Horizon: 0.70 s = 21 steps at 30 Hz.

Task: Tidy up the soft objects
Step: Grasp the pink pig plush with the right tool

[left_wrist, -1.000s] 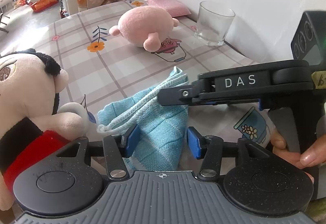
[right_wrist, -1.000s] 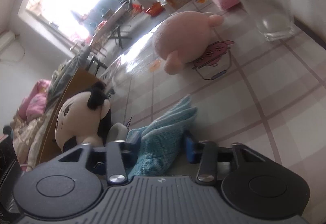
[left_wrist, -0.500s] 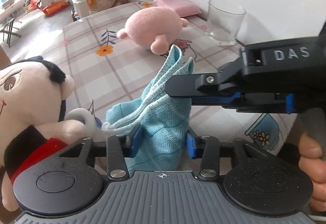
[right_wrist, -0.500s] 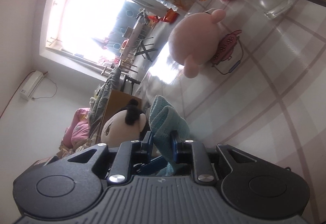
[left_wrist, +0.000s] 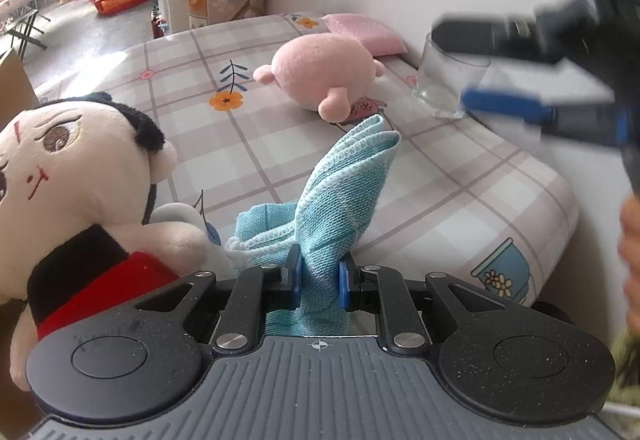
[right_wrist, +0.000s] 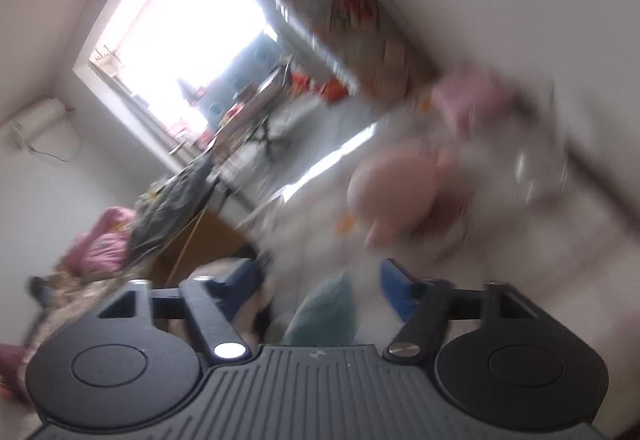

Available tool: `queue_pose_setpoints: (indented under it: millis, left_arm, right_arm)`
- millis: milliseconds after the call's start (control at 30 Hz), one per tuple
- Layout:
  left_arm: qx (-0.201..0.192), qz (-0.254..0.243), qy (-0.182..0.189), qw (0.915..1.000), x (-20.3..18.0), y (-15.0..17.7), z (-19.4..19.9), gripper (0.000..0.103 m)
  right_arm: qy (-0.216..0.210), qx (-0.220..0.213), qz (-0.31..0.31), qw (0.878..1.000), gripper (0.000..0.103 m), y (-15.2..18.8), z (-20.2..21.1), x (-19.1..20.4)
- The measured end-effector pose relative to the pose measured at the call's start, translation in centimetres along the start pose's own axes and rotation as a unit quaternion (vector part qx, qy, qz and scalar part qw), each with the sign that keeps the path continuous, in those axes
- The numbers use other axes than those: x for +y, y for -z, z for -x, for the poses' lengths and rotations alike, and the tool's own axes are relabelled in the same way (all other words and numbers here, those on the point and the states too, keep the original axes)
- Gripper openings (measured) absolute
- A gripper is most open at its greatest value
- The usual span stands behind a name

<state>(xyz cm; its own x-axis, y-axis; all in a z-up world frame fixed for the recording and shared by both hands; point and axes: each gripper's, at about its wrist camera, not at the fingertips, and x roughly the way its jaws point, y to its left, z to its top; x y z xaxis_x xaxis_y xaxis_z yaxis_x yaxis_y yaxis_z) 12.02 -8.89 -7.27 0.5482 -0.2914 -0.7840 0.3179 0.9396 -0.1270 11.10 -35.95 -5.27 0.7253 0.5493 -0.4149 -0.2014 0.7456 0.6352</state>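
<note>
A: Item one, the surface (left_wrist: 304, 144): a checked, flower-printed cloth runs back to the wall.

B: Next in size?

A: Black-haired doll (left_wrist: 76, 176), near left, leaning just beside the left gripper's body. Then the pink plush pig (left_wrist: 320, 76), lying farther back at the middle, well apart from the doll. Behind it, a flat pink pad (left_wrist: 364, 32) by the wall.

B: And the cloth?

A: Blue washcloth (left_wrist: 340, 192), bunched, one end standing up free, the lower end pinched between the pads of the left gripper (left_wrist: 318, 280), whose jaws are closing on it.

B: Smaller things?

A: A clear drinking glass (left_wrist: 448, 84) at the right, by the wall, near the pig.

B: The right gripper (left_wrist: 516, 80)?

A: Blurred, up beside the glass, jaws opening and spread. In its own view the washcloth's tip shows low between the pads, but nothing seems to press on it.

B: Risks?

A: The glass, I judge: the right gripper swings close to it and could knock it over. Also, the washcloth is held by one bunched end only, so it could slip out or drag against the doll and topple it.
</note>
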Motion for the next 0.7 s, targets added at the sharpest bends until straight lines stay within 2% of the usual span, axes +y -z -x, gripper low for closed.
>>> queue_pose_setpoints:
  millis: [33, 100, 200, 467, 567, 700]
  left_arm:
    - [-0.001, 0.003, 0.003, 1.0, 0.1, 0.1, 0.1, 0.016]
    - [-0.001, 0.009, 0.009, 0.9999, 0.3, 0.4, 0.1, 0.016]
    - [0.002, 0.016, 0.019, 0.9997, 0.6, 0.8, 0.0, 0.016]
    - [0.005, 0.036, 0.042, 0.9984, 1.7, 1.0, -0.2, 0.016]
    - [0.007, 0.04, 0.048, 0.998, 2.1, 1.0, -0.4, 0.016]
    - [0.007, 0.042, 0.052, 0.9977, 2.3, 1.0, -0.5, 0.016]
  right_arm:
    - [0.01, -0.006, 0.023, 1.0, 0.076, -0.7, -0.1, 0.5]
    - [0.032, -0.003, 0.059, 0.998, 0.087, -2.0, -1.2, 1.4]
    - [0.055, 0.022, 0.12, 0.991, 0.1, -3.5, -4.4, 2.9]
    - [0.14, 0.091, 0.247, 0.954, 0.103, -4.0, -13.5, 4.8]
    - [0.156, 0.104, 0.261, 0.947, 0.103, -3.8, -15.3, 4.3]
    - [0.181, 0.108, 0.299, 0.931, 0.103, -3.6, -16.5, 4.4]
